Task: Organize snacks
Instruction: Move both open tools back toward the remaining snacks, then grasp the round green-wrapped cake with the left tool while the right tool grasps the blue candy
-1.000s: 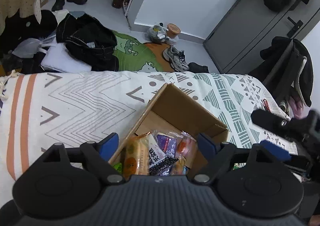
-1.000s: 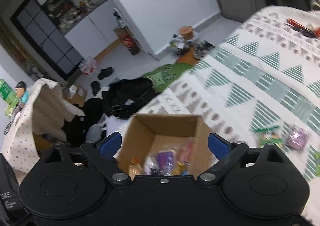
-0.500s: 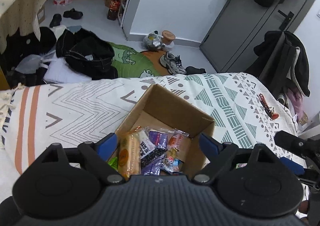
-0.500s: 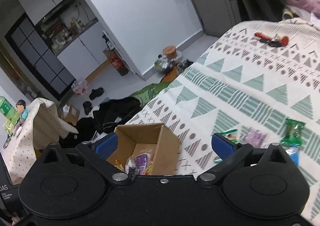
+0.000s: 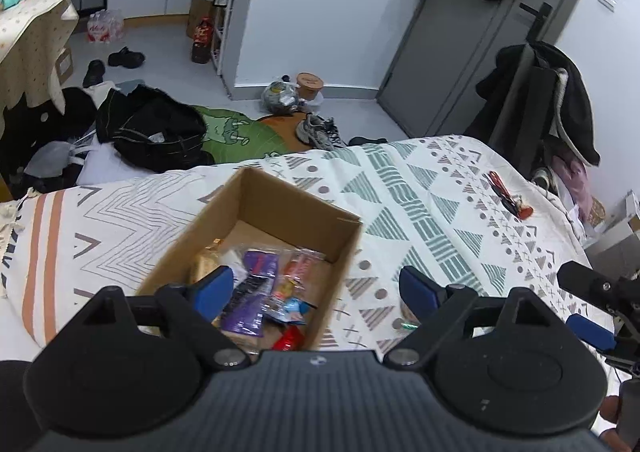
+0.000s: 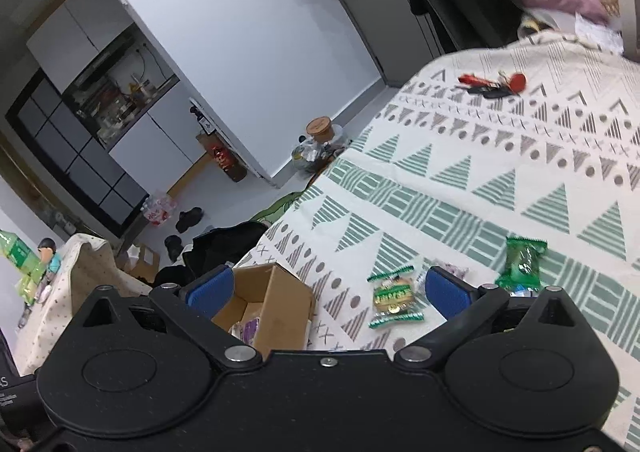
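Both grippers gape empty: left gripper (image 5: 316, 288) hovers over the cardboard box (image 5: 280, 208) of snacks; only right gripper (image 6: 328, 288) sees the green cookie packet (image 6: 394, 296) loose on the bedspread (image 6: 480, 180).

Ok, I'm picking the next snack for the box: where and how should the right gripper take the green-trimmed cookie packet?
Grip the cookie packet across its narrow middle, coming straight down from above. It lies flat on the bedspread, and its crimped ends look too thin to hold. The right gripper is open and empty.
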Demonstrator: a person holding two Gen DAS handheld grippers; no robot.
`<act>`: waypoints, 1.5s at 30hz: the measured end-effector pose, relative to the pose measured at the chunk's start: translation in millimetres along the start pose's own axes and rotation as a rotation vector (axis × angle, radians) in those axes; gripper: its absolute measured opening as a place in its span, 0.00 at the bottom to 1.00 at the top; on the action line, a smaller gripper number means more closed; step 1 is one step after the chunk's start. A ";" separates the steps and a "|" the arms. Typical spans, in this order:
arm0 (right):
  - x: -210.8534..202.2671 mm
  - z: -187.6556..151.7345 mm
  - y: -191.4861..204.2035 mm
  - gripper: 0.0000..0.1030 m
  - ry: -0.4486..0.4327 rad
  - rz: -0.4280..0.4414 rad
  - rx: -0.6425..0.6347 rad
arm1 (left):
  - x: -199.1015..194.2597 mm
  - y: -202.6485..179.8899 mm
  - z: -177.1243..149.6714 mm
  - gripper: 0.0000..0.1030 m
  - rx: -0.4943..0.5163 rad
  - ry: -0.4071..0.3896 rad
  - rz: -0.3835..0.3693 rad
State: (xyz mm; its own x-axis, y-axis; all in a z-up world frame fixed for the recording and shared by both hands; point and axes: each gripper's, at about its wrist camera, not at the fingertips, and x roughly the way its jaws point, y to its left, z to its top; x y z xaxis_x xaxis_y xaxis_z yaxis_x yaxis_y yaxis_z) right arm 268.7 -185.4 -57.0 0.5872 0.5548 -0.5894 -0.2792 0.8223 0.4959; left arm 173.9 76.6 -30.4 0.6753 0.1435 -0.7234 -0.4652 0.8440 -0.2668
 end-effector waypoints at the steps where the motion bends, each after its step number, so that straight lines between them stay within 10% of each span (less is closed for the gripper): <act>1: -0.8 -0.7 -4.7 1.00 0.002 0.000 0.005 | -0.4 -4.9 -1.7 0.87 0.008 0.000 0.001; 25: 4.6 -6.5 -130.2 0.99 0.049 -0.041 0.329 | 46.1 -105.1 -40.8 0.87 0.085 0.087 -0.039; 45: 70.6 -14.5 -153.1 0.67 0.198 -0.163 0.342 | 132.1 -129.5 -53.8 0.79 0.079 0.150 -0.069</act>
State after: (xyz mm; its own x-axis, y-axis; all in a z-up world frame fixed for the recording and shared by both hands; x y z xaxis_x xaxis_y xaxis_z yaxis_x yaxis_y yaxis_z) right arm 341.9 -270.2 -183.7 0.4358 0.4624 -0.7722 0.0926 0.8303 0.5495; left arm 292.5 -41.5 -125.7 0.6083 0.0096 -0.7937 -0.3703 0.8879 -0.2730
